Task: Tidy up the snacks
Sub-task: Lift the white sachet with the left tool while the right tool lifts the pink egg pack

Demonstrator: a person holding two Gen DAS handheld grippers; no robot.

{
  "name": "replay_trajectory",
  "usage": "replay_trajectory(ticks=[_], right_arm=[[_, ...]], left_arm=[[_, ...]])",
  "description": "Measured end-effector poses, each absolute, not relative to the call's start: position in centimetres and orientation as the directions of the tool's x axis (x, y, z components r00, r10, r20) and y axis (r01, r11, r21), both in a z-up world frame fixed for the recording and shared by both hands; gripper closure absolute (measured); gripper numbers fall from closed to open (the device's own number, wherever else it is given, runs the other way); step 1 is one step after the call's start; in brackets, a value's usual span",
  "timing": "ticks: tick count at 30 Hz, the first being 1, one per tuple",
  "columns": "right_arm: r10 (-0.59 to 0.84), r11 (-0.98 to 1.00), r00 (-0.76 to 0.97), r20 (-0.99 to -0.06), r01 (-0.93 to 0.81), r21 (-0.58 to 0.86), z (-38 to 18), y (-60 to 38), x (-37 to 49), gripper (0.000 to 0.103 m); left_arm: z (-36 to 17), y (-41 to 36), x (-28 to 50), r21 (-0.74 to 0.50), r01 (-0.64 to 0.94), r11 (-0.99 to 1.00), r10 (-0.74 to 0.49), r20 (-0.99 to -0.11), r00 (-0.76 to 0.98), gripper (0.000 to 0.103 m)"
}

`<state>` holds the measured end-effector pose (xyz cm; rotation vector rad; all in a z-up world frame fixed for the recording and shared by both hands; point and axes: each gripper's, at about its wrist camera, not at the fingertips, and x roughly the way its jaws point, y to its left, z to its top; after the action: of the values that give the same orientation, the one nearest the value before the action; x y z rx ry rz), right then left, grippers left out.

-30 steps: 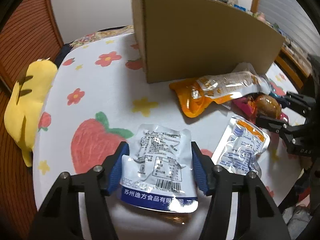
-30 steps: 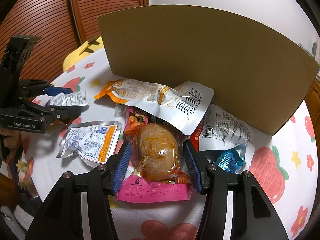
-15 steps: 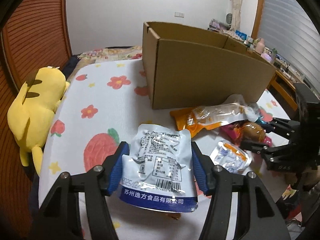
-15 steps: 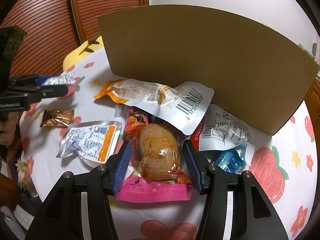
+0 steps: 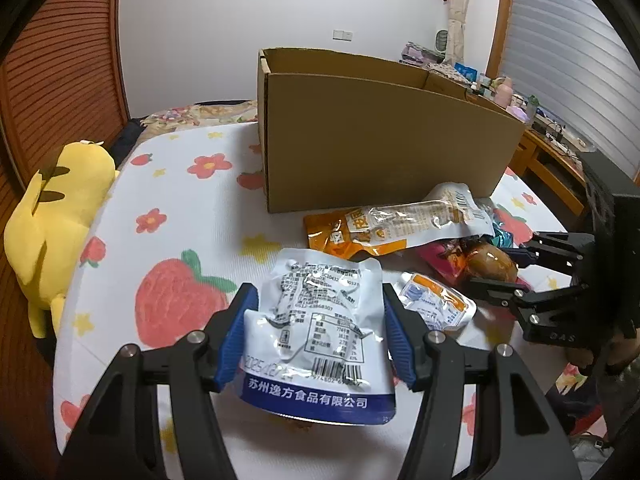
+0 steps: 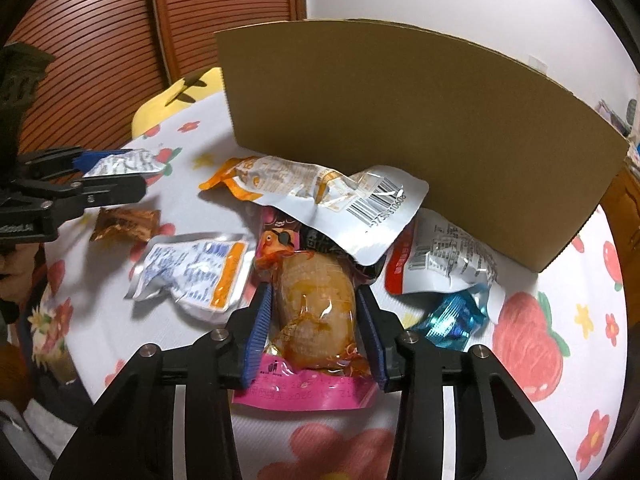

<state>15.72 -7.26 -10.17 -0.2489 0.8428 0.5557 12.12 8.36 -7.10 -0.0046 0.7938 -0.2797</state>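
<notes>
My left gripper (image 5: 316, 340) is shut on a silver snack pouch with a blue bottom band (image 5: 320, 332) and holds it above the table. It also shows in the right wrist view (image 6: 120, 166). My right gripper (image 6: 316, 332) is shut on a pink-edged packet holding a brown chicken piece (image 6: 316, 312), low over the table. An open cardboard box (image 5: 380, 140) stands behind the pile. An orange and silver pouch (image 6: 320, 192), a white and orange pouch (image 6: 196, 272), a red and white pouch (image 6: 440, 260) and a blue wrapper (image 6: 452, 320) lie in front of the box.
A small brown wrapped snack (image 6: 124, 224) lies on the flowered tablecloth (image 5: 180, 200) under my left gripper. A yellow plush toy (image 5: 52, 216) sits at the table's left edge. A wooden desk with clutter (image 5: 552, 144) stands to the right.
My left gripper has risen with the silver pouch, uncovering the brown snack beneath it and bringing the box's open top into view. My right gripper has barely moved, still shut on its packet.
</notes>
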Motion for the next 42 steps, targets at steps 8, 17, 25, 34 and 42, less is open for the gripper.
replay_trajectory(ticks=[8,17,25,34,42], right_arm=[[0.389,0.822,0.512,-0.766,-0.569,0.037,-10.0,-7.7,14.4,0.062],[0.349,0.863,0.569,-0.745,-0.504,0.020,-8.4,-11.0,14.2,0.062],[0.311,0.896,0.614,-0.726,-0.445,0.008,-7.2,-13.7,14.2,0.062],[0.316,0.906,0.634,-0.706,-0.423,0.026,-6.4,-15.1,14.1,0.062],[0.335,0.906,0.667,-0.666,-0.422,0.033,-4.3,-15.3,13.8,0.062]], left_arm=[[-7.3,8.7,12.1,-0.122,0.233,0.965,-0.250,-0.702,0.667,0.043],[-7.2,8.3,11.9,-0.128,0.238,0.963,-0.258,-0.698,0.668,0.043],[-6.7,7.6,11.7,-0.126,0.249,0.960,-0.265,-0.689,0.675,0.043],[-5.5,7.4,11.9,-0.134,0.250,0.959,-0.274,-0.662,0.697,0.043],[-3.2,6.6,13.0,-0.131,0.268,0.955,-0.290,-0.616,0.732,0.043]])
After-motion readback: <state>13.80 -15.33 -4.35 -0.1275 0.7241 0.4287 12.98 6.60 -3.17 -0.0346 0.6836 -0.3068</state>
